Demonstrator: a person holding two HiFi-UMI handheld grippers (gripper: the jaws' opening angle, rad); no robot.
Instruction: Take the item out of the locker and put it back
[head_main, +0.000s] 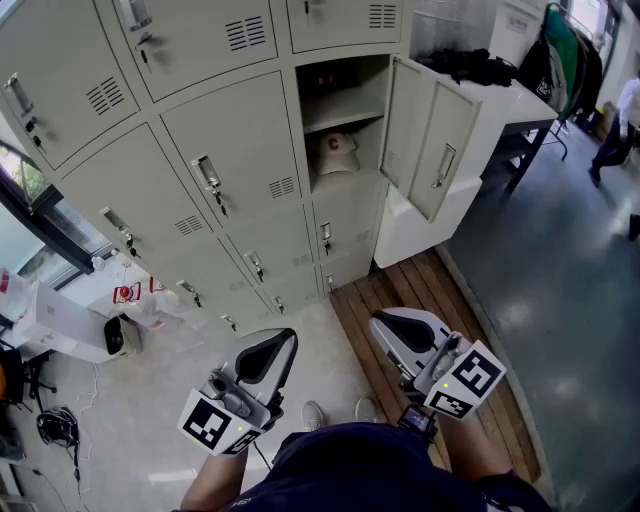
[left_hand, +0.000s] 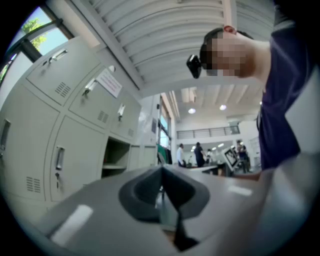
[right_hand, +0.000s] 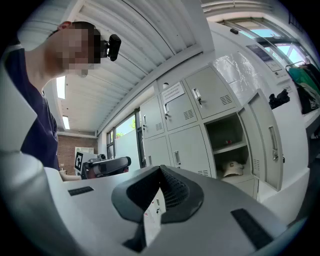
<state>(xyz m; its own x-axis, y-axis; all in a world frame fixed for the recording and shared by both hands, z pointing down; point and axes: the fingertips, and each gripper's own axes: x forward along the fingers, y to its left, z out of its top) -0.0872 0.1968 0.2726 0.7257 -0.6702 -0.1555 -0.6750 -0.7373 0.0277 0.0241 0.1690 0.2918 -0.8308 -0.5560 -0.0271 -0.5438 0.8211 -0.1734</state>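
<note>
Facing a bank of grey lockers (head_main: 200, 150) from above, with 1 locker (head_main: 347, 88) open and its door (head_main: 430, 135) swung out to the right. Low in the head view, the left hand-held gripper (head_main: 275, 342) and the right hand-held gripper (head_main: 388, 325), side by side, both aimed toward the lockers and touching nothing. Left one: jaws pressed together at the tips, nothing between them. Right one: jaws pressed together as well, also empty. Inside the open locker, below a shelf (head_main: 343, 110), a pale cap (head_main: 335, 152) with a red letter on the front, lying on the bottom of the compartment, well apart from both hand-held grippers. In the right gripper view, the same cap (right_hand: 233, 169) visible in the open compartment, beyond the closed jaws. To the right of the lockers, a white desk (head_main: 520, 100) with black things (head_main: 470, 66) on top. Under the right hand-held gripper, a strip of wooden planks (head_main: 440, 300) on the grey floor (head_main: 560, 280).
</note>
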